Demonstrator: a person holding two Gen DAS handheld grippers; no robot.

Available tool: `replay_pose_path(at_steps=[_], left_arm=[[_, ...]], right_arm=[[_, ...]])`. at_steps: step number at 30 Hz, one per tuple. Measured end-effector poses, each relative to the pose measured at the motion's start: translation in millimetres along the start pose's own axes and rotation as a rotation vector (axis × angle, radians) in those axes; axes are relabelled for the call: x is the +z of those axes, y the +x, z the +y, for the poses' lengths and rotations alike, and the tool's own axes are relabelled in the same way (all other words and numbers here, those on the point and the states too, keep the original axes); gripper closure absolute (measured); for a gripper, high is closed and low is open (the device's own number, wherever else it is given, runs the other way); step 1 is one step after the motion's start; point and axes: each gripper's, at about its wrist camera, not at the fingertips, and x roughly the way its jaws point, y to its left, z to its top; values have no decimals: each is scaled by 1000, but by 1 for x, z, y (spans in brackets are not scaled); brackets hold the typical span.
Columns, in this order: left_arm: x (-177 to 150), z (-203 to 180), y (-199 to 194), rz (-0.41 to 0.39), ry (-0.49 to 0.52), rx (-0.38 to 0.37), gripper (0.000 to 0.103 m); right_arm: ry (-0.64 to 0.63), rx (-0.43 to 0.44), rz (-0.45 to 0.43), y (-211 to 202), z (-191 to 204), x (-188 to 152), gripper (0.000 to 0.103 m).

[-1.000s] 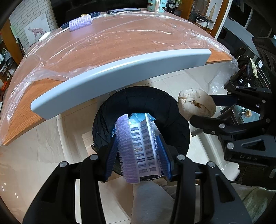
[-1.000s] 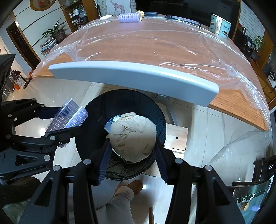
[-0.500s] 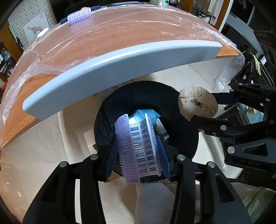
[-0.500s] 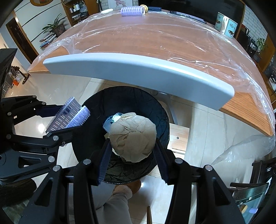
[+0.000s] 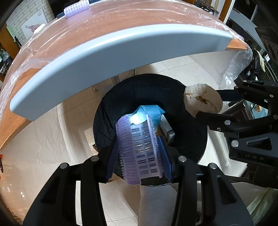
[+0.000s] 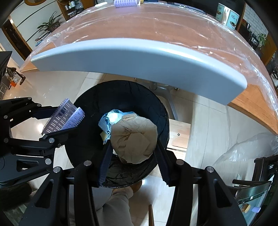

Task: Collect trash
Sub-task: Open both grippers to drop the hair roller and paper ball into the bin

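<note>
Here the crumpled ball of beige paper (image 6: 133,139) is pinched between the two ribbed fingers of the right gripper (image 6: 133,151), and it hangs directly over the mouth of the round bin lined with a black plastic bag (image 6: 156,104), which stands on the pale tiled floor (image 6: 205,118) below the table edge. The lilac plastic hair roller with bristled ribs (image 5: 139,147) is clamped in the left gripper (image 5: 139,156), its long axis running along the fingers and pointing down into the same bin. Both jaws are pressed onto their loads, neither spread.

What the next move turns on, I judge, is the vertical line: each piece sits above the opening, not over the rim, so letting go should drop it straight in. Seen from the left wrist, the paper ball lies nearer the bin's right rim, so it has less margin than the roller, which is close to centre.

Inside the bin lie a blue scrap (image 5: 149,113) and a small grey box-like item (image 5: 166,128). Behind is the wooden table under clear plastic sheeting (image 6: 156,26), with a grey curved bar (image 6: 139,59) along its near edge and a second lilac roller (image 6: 125,2) at the far side.
</note>
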Motion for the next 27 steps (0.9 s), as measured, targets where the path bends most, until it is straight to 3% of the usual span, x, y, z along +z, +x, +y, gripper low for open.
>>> replay_pose_path(at_steps=[20, 21, 22, 24, 27], left_arm=[[4, 0, 20, 44, -1, 6, 53], [4, 1, 21, 47, -6, 0, 51], [4, 2, 20, 47, -12, -1, 47], [4, 4, 20, 42, -17, 6, 39], [2, 5, 16, 29, -13, 6, 38]], right_arm=[[62, 21, 60, 20, -13, -1, 53], [69, 25, 63, 21, -14, -2, 52], [83, 26, 68, 21, -15, -3, 43], [109, 32, 65, 20, -19, -4, 35], [132, 36, 67, 18, -23, -5, 33]])
